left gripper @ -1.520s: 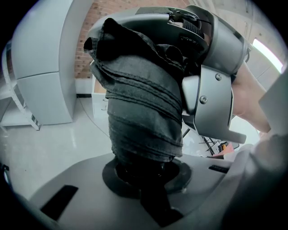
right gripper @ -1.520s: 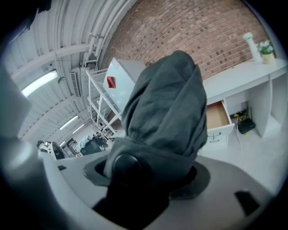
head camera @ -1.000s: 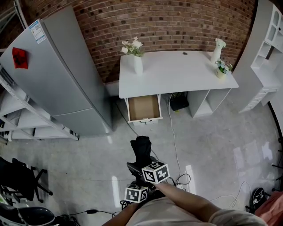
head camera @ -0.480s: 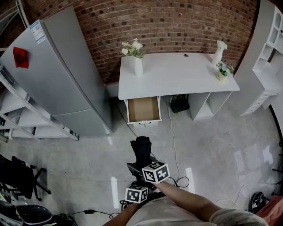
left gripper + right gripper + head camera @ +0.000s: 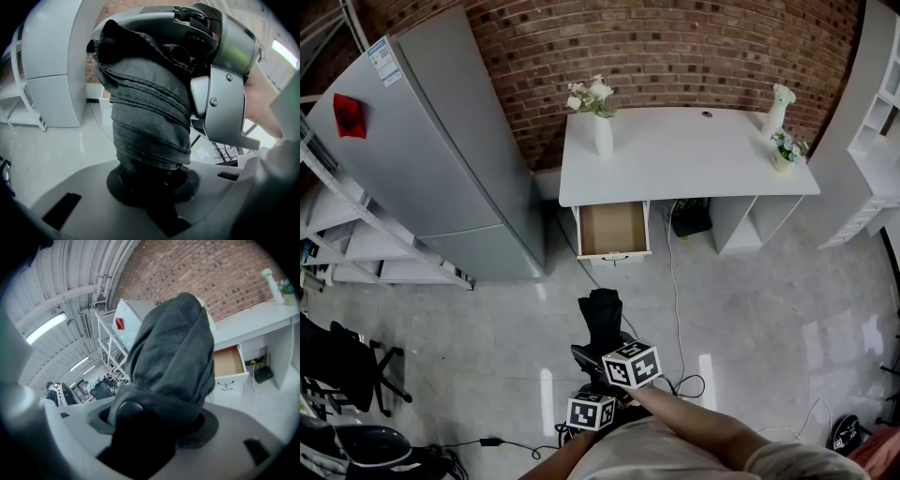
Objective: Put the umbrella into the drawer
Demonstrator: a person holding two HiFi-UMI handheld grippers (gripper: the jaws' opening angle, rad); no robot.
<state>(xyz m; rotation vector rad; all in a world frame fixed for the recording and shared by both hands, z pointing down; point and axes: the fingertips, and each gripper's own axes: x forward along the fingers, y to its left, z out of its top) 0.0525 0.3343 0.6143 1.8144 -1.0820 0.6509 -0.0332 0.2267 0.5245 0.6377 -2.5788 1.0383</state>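
Note:
A folded dark grey umbrella [image 5: 601,317] is held over the floor, well short of the desk. Both grippers are shut on it: my right gripper [image 5: 598,354] higher up the bundle, my left gripper [image 5: 584,386] behind and below it. The cloth bundle [image 5: 147,108] fills the left gripper view, with the right gripper's grey body [image 5: 220,93] clamped beside it. The right gripper view has the umbrella [image 5: 173,357] rising out of the jaws. The open, empty drawer [image 5: 612,228] juts from the white desk [image 5: 703,159] ahead; the drawer [image 5: 228,361] also shows past the umbrella.
A tall grey refrigerator [image 5: 441,150] stands left of the desk, with metal shelving [image 5: 337,234] beyond it. Two vases with flowers [image 5: 603,131] and a small plant [image 5: 786,150] stand on the desk. A black bag [image 5: 691,217] sits under it. A cable [image 5: 675,281] trails across the floor.
Both grippers and the umbrella keep their places. Only the head view has drifted, so the desk and drawer sit slightly further right in the picture.

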